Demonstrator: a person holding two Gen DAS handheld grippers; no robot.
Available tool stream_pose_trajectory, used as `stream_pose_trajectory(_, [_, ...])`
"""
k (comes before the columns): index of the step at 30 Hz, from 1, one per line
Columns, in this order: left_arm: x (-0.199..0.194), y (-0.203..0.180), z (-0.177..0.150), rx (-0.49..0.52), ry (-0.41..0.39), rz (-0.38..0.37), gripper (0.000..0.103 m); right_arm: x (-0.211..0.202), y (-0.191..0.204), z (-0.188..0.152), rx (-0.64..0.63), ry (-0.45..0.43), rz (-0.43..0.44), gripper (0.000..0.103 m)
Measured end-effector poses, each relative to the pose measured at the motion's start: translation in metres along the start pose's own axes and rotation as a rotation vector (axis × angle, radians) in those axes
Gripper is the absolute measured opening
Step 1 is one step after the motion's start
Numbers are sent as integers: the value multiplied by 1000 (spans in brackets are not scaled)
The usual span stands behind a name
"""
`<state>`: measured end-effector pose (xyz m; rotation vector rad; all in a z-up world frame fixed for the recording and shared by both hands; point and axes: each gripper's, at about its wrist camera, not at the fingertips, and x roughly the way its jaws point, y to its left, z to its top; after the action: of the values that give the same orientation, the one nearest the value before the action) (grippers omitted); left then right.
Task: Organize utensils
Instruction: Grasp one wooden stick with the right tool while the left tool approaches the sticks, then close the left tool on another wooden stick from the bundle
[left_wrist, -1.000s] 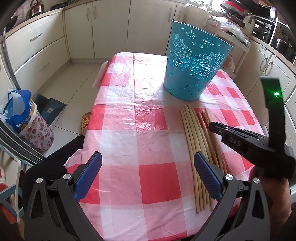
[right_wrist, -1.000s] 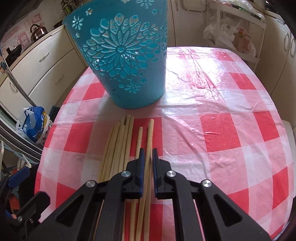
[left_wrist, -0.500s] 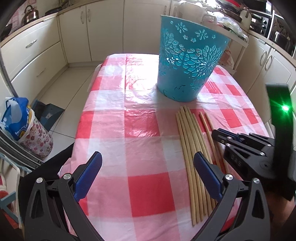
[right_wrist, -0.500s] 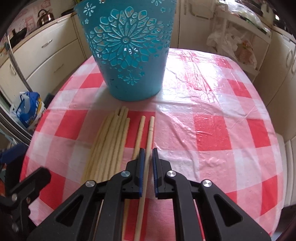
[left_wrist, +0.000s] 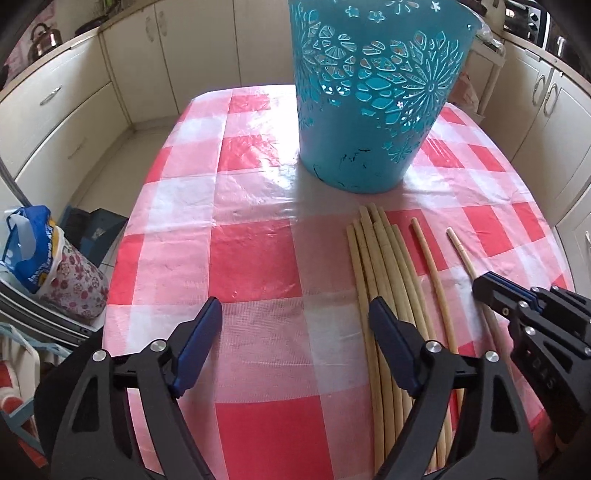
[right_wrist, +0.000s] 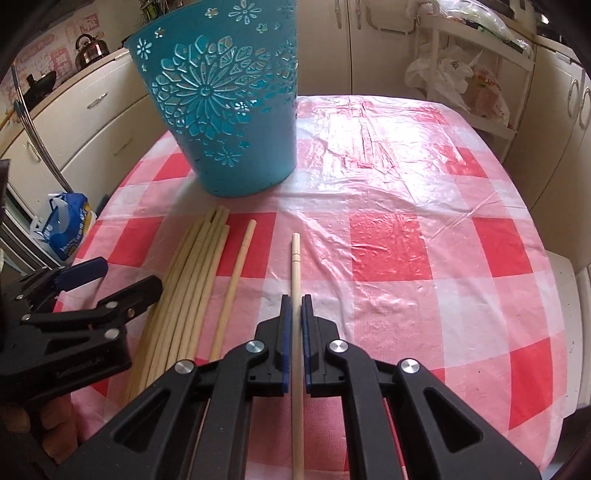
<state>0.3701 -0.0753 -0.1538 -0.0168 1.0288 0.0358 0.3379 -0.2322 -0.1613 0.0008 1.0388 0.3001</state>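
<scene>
- Your right gripper (right_wrist: 293, 306) has its blue pads pinched on a single wooden stick (right_wrist: 295, 258), gripped partway along its length, with the tip pointing toward the basket.
- That stick sits apart from the rest, to the right of a lone stick (right_wrist: 236, 273) lying on the cloth.
- Your left gripper (left_wrist: 295, 325) has its jaws spread, though they have just been closing in a little; nothing is between them but cloth. Its right finger (left_wrist: 391, 343) hangs over the near end of the stick bundle (left_wrist: 376, 266).
- The bundle lies side by side on the red-and-white checked tablecloth (left_wrist: 251, 258), tips just short of the turquoise cut-out basket (left_wrist: 369, 96), which stands upright at the far side.
- Step in hand, as I read it: first stick secured, not yet lifted clear; left hand lining up for the bundle.
- Next move likely calls for you to raise the stick, tip it toward vertical and carry it above the basket rim before letting go.
- Watch out: the stick is long, so the tail may sweep the lone stick or your left gripper as you swing.
</scene>
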Motion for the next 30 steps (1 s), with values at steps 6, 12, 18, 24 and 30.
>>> stream_pose_trajectory(6, [6, -10, 4, 31, -17, 35, 71, 0, 0, -1, -13, -7, 14, 8])
stream_pose_trajectory(12, [7, -15, 15, 81, -8, -26, 20, -1, 3, -3, -38, -17, 7, 7])
stream_pose_trajectory(18, [8, -20, 21, 123, 22, -40, 21, -1, 3, -3, -34, -19, 5, 7])
stream_pose_trajectory(24, [9, -34, 20, 191, -14, -33, 5, 0, 8, -2, -66, -33, -25, 6])
stream_pose_trajectory(30, [-15, -16, 13, 122, -90, -111, 4, -2, -4, -1, 3, -51, -1, 6])
